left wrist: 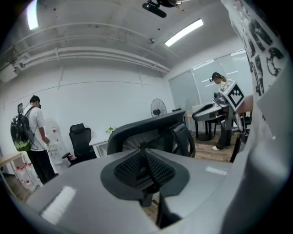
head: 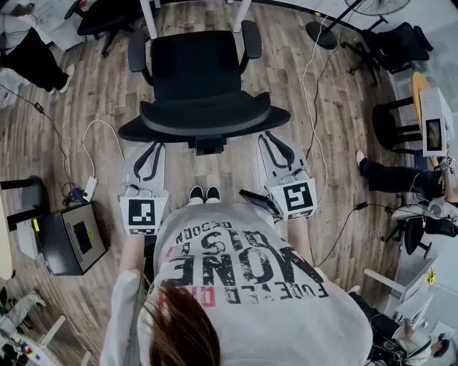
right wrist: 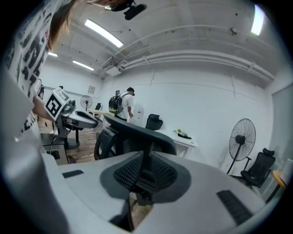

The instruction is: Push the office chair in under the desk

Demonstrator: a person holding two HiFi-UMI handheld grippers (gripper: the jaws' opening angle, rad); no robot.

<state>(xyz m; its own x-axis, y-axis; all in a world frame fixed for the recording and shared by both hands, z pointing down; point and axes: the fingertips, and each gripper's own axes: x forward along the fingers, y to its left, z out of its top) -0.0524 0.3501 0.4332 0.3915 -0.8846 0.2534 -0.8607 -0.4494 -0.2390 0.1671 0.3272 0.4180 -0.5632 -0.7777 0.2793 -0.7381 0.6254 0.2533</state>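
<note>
A black office chair (head: 197, 71) stands in front of me with its curved backrest (head: 204, 120) towards me and its seat facing the white desk legs (head: 150, 18) at the top of the head view. My left gripper (head: 152, 148) sits just behind the backrest's left end, shut with nothing in it. My right gripper (head: 270, 137) is just behind the right end, also shut and empty. In the left gripper view the pressed-together pads (left wrist: 145, 155) point at the backrest (left wrist: 151, 130). The right gripper view shows the same: shut pads (right wrist: 146, 157) and the backrest (right wrist: 137, 132) close ahead. Whether either touches it I cannot tell.
A black box (head: 68, 239) stands on the wooden floor at my left, with a power strip (head: 89, 187) and cables beside it. A fan base (head: 322, 32) and another black chair (head: 393, 43) are at the back right. A seated person's legs (head: 393, 175) are at right.
</note>
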